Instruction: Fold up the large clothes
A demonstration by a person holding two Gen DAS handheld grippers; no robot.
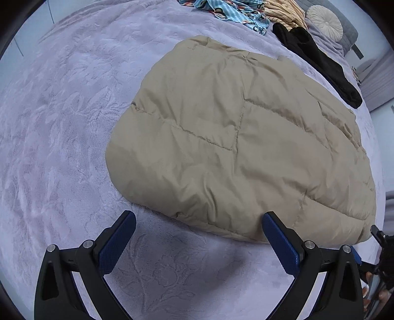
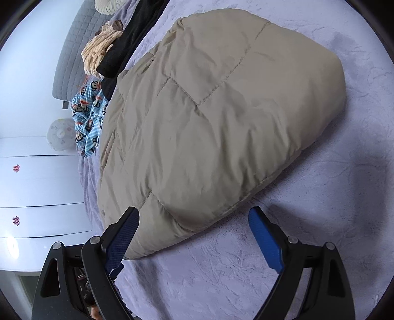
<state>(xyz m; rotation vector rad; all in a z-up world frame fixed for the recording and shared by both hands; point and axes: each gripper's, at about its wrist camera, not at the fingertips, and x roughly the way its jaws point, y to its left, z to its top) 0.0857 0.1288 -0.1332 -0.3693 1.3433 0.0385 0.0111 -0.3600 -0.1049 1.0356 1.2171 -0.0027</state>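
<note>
A beige quilted puffer jacket (image 1: 234, 137) lies folded into a thick bundle on the lavender bedspread (image 1: 61, 123). My left gripper (image 1: 199, 217) hovers open at the jacket's near edge, its right pad just touching the hem, nothing between the fingers. In the right wrist view the same jacket (image 2: 209, 123) fills the middle. My right gripper (image 2: 194, 214) stands wide open over the jacket's near corner, with the fabric's edge lying between the blue pads but not pinched.
A black garment (image 1: 317, 64), a blue cartoon-print cloth (image 1: 234, 12) and a striped yellow cloth (image 1: 283, 12) lie beyond the jacket. A round cushion (image 1: 325, 21) sits at the head. White drawers (image 2: 37, 184) stand beside the bed. The other gripper (image 1: 381, 246) shows at the right edge.
</note>
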